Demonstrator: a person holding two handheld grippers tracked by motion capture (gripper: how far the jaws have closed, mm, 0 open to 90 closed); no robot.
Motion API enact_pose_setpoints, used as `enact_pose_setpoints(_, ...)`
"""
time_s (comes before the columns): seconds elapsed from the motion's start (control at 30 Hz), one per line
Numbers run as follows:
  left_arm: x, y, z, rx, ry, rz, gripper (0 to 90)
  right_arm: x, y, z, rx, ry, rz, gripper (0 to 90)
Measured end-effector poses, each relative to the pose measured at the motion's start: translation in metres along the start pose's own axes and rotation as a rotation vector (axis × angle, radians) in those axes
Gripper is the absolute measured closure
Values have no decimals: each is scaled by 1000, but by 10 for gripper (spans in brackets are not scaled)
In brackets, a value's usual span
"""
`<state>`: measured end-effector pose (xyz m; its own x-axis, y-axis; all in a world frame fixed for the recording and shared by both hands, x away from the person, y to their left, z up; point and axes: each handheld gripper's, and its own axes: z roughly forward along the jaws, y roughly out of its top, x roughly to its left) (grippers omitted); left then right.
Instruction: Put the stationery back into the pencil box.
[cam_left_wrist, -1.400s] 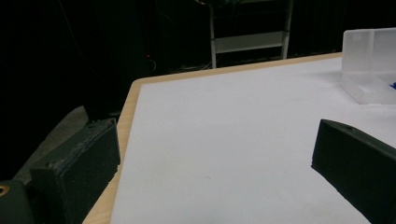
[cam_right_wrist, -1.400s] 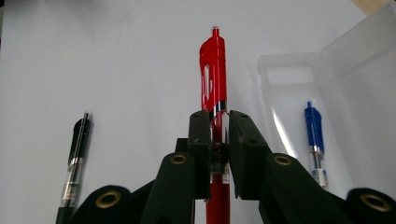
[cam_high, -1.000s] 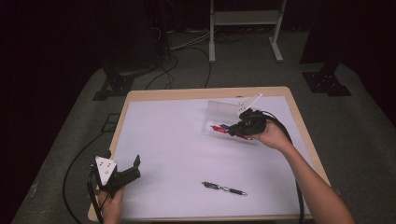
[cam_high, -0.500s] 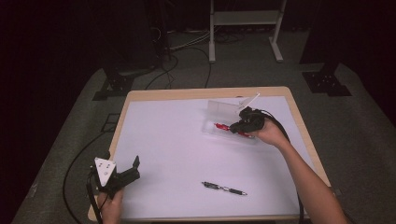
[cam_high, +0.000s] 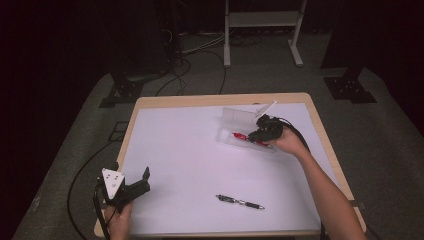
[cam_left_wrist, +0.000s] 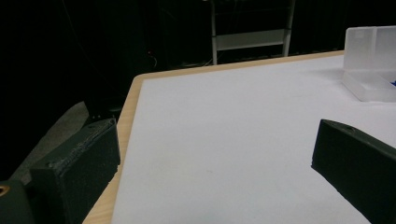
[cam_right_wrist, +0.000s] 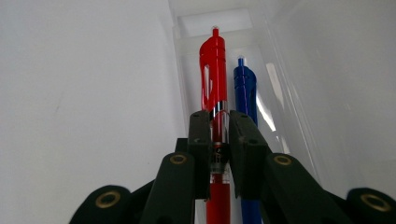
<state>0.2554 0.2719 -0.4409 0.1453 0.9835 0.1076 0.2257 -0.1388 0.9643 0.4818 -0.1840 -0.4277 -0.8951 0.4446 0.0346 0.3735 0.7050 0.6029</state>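
Over at two o'clock on the table (cam_high: 165, 150), my right gripper (cam_high: 257, 135) has sunk toward the clear case (cam_high: 235, 120), jaws clamped on the red pen (cam_right_wrist: 212, 70), so it's nearly stowed. My right gripper view reveals a blue pen (cam_right_wrist: 245, 88) alongside; my left gripper (cam_high: 140, 185) idles at seven o'clock, jaws apart.

My right gripper (cam_high: 261, 134) sits at the table's (cam_high: 190, 140) far right, over the case (cam_high: 235, 129) where two pens (cam_right_wrist: 215, 70) lie side by side; a third pen (cam_high: 240, 202) lies near centre, my left gripper (cam_high: 131, 187) near left.
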Motion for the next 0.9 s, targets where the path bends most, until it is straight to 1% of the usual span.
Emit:
enact_pose_setpoints(0.07, 0, 0, 0, -2, -2, -2, 4, 0, -1, 2, 9, -1, 5, 786)
enact_pose_setpoints(0.1, -1, 0, 0, -3, -2, -2, 4, -1, -1, 3, 15, -5, -5, 786)
enact_pose_setpoints(0.17, -1, 0, 0, -5, -2, -1, 4, -1, -2, 5, 11, 4, -6, 786)
enact_pose_setpoints(0.23, -1, 0, 0, -5, 0, 1, 4, -1, -2, 6, 21, -4, -9, 786)
enact_pose_setpoints(0.5, -1, 0, 0, -5, -1, -1, 4, -3, -4, 10, 29, 4, 6, 785)
enact_pose_setpoints(0.57, -1, 0, 0, -4, 0, -1, 4, -3, -4, 11, 31, 1, 2, 785)
enact_pose_setpoints(0.67, -1, 0, -1, -6, 0, 0, 3, -4, -6, 12, 39, 5, 12, 784)
enact_pose_setpoints(0.73, -1, 0, -1, -5, 1, -1, 4, -5, -7, 13, 40, 2, 3, 779)
enact_pose_setpoints(0.83, -1, 0, 0, -4, -1, 0, 4, -6, -7, 13, 34, 2, 0, 775)
enact_pose_setpoints(0.9, -1, 0, -1, -6, 1, 1, 4, -6, -7, 12, 28, -3, 5, 757)
